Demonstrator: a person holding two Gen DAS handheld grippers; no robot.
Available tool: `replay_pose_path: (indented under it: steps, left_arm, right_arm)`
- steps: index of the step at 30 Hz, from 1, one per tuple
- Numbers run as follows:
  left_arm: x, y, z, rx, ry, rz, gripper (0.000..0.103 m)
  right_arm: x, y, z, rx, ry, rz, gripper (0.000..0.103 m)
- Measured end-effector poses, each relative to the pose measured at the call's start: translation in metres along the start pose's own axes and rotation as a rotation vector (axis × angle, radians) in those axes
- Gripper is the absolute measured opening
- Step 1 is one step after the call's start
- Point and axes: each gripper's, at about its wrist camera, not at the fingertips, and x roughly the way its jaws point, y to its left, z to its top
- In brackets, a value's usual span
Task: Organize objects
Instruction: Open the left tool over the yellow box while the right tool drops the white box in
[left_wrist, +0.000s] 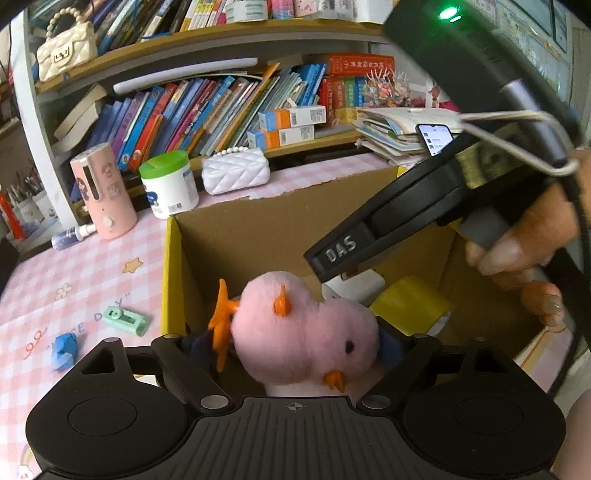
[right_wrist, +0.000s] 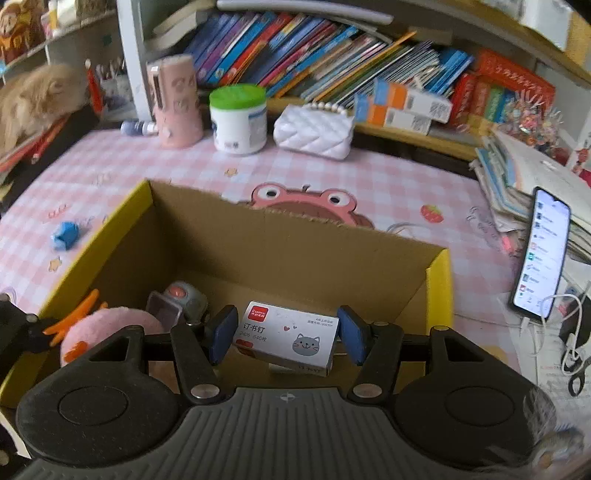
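From the left wrist camera, the pink plush chick covers both blue pads of the left gripper; only slivers show at nine and three o'clock of it, so contact there is unclear. Its underside is hidden behind the gripper body. The right gripper crosses from two o'clock, masking the cardboard box's far right wall, and its tips are out of sight. A white item and a yellow one inside are half covered.

From the right wrist camera, the staples box's lower edge is hidden. The small grey gadget is too blurred to name. The phone's text is unreadable. A fluffy orange shape is cut off at ten o'clock.
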Motion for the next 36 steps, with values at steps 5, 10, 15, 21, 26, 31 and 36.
replay_pose_path:
  steps: [5, 10, 15, 21, 26, 31, 36]
  left_arm:
    - [-0.006, 0.001, -0.002, 0.017, -0.02, 0.023, 0.094]
    - [-0.012, 0.002, -0.001, 0.013, -0.04, 0.019, 0.097]
    - [-0.02, 0.0, -0.003, 0.016, -0.058, 0.026, 0.097]
    - [-0.028, 0.004, -0.005, 0.001, -0.069, 0.018, 0.097]
    - [-0.039, 0.005, -0.005, -0.013, -0.097, 0.025, 0.099]
    - [-0.056, 0.009, -0.007, -0.035, -0.131, 0.016, 0.1]
    - [-0.078, 0.018, -0.013, -0.072, -0.164, 0.008, 0.1]
  right_arm:
    - [0.015, 0.001, 0.0, -0.018, 0.056, 0.011, 0.057]
    - [0.029, 0.002, -0.002, -0.018, 0.123, 0.031, 0.057]
    - [0.041, 0.002, -0.004, -0.014, 0.183, 0.044, 0.057]
    - [0.044, 0.0, -0.006, 0.003, 0.206, 0.052, 0.064]
    - [0.034, -0.002, -0.003, 0.005, 0.178, 0.049, 0.074]
    - [0.007, -0.004, -0.004, 0.034, 0.115, 0.039, 0.076]
    - [-0.04, -0.004, -0.009, 0.087, -0.031, 0.001, 0.076]
